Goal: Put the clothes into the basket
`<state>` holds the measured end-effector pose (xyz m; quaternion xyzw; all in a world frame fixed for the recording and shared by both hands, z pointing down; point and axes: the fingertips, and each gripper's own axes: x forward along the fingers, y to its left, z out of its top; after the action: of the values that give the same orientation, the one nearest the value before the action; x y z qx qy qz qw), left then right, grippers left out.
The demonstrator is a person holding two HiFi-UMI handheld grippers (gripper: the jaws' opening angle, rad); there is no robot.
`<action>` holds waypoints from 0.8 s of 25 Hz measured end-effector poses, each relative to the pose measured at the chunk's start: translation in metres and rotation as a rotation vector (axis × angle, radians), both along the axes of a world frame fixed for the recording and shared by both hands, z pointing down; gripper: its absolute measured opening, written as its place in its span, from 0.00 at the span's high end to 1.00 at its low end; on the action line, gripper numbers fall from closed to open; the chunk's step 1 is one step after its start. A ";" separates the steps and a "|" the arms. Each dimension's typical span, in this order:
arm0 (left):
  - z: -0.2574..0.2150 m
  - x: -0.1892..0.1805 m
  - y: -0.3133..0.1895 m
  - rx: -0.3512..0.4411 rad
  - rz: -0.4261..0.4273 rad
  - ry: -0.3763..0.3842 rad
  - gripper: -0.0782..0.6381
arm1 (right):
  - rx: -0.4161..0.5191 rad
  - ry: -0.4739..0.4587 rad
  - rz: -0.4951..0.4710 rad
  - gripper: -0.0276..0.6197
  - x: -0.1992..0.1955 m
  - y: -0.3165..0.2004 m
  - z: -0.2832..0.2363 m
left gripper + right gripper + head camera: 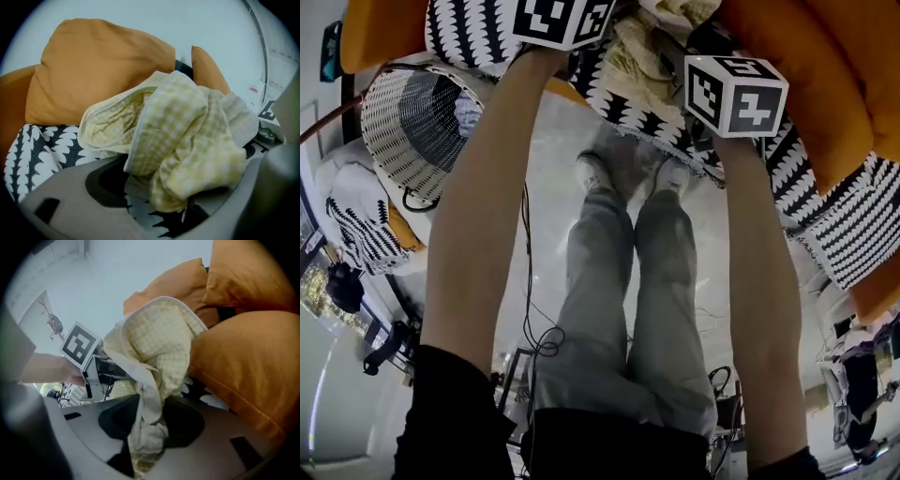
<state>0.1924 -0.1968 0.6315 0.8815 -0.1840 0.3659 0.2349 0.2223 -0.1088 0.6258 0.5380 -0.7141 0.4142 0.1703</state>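
A pale yellow checked garment (639,52) lies crumpled on the sofa seat, on a black-and-white patterned throw (33,150). My left gripper (159,187) stands wide open with a fold of the garment (187,131) hanging between its jaws. My right gripper (147,427) has its jaws pinched on a strip of the same garment (159,338). In the head view only the marker cubes show, left (562,19) and right (734,94); the jaws are hidden. The white wicker basket (408,131) stands on the floor to the left, apart from both grippers.
Orange cushions (825,84) crowd the sofa behind and to the right of the garment. The patterned throw (839,220) hangs over the seat edge. The person's legs and shoes (623,272) stand before the sofa, and cables (530,309) trail on the floor.
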 end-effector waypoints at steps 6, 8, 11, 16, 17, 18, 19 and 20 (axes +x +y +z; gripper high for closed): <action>-0.035 -0.003 0.017 -0.001 -0.082 0.108 0.80 | 0.015 0.083 -0.060 0.84 0.001 0.001 -0.030; -0.057 -0.008 0.026 0.012 -0.107 0.153 0.80 | 0.035 0.140 -0.073 0.85 0.004 0.007 -0.050; -0.092 -0.017 0.040 0.046 -0.113 0.216 0.80 | 0.080 0.206 -0.081 0.85 0.007 0.015 -0.081; -0.144 -0.054 0.067 0.084 -0.161 0.286 0.80 | 0.149 0.269 -0.096 0.85 -0.015 0.025 -0.130; -0.153 -0.066 0.070 0.095 -0.180 0.293 0.80 | 0.164 0.268 -0.105 0.85 -0.026 0.026 -0.140; -0.162 -0.080 0.071 0.109 -0.199 0.298 0.80 | 0.180 0.265 -0.118 0.85 -0.039 0.024 -0.150; -0.172 -0.095 0.071 0.126 -0.219 0.302 0.80 | 0.196 0.260 -0.132 0.85 -0.053 0.023 -0.159; -0.180 -0.112 0.071 0.145 -0.237 0.302 0.80 | 0.212 0.254 -0.146 0.85 -0.069 0.021 -0.167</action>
<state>0.0806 -0.1257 0.4511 0.9132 -0.2751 0.1850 0.2371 0.1537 -0.0877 0.4584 0.5478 -0.7636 0.2518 0.2313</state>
